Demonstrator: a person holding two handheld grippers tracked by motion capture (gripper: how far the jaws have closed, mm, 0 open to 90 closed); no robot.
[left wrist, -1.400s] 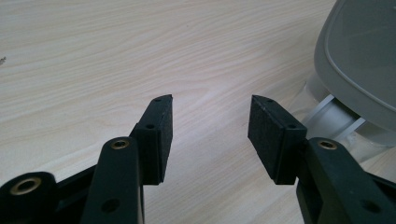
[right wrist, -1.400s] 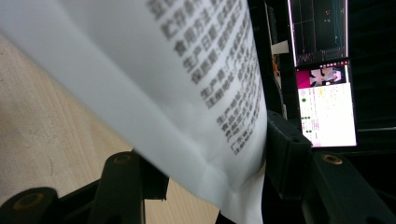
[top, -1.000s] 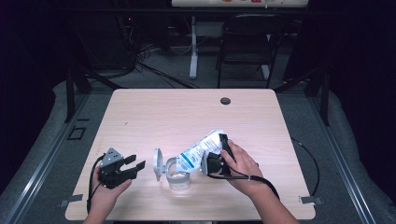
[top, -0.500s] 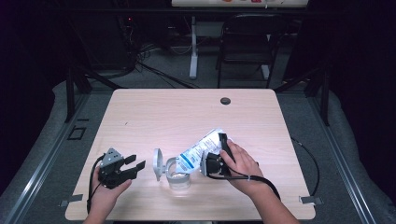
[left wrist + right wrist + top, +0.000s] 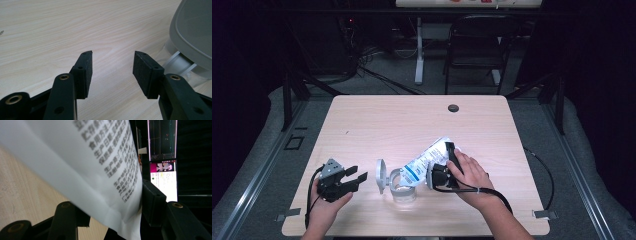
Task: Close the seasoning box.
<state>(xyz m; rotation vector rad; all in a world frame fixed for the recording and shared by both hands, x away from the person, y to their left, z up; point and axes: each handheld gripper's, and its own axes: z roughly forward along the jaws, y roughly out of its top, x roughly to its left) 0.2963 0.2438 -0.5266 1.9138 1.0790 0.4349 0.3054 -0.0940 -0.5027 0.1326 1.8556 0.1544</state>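
The right hand-held gripper (image 5: 439, 172) pinches a white pouch (image 5: 424, 160) with blue print, held tilted near the front edge of the surface (image 5: 412, 120), a little right of the middle. The pouch's lower end points down and left into the mouth of a clear jar (image 5: 403, 187) that stands upright just inside the front edge; its upper end rises toward the right, above the person's right hand (image 5: 469, 175). In the right gripper view the pouch (image 5: 100, 170), printed with black text, lies between the two black jaws, which press on its sides, with the pale wood below it at the left.

The jar's grey lid (image 5: 380, 176) is hinged open and stands up on the jar's left side. In the left gripper view that lid (image 5: 195, 32) shows at the right edge, just beyond the right jaw, apart from it.

The left hand-held gripper (image 5: 357, 177) rests near the front left corner of the surface, held in the left hand (image 5: 324, 202), its jaws spread with nothing between them and aimed toward the jar. Its pads (image 5: 86, 72) hover just above bare wood. It is near the lid but does not touch it.

A small dark round hole (image 5: 453, 108) sits near the far edge of the surface, right of the middle.
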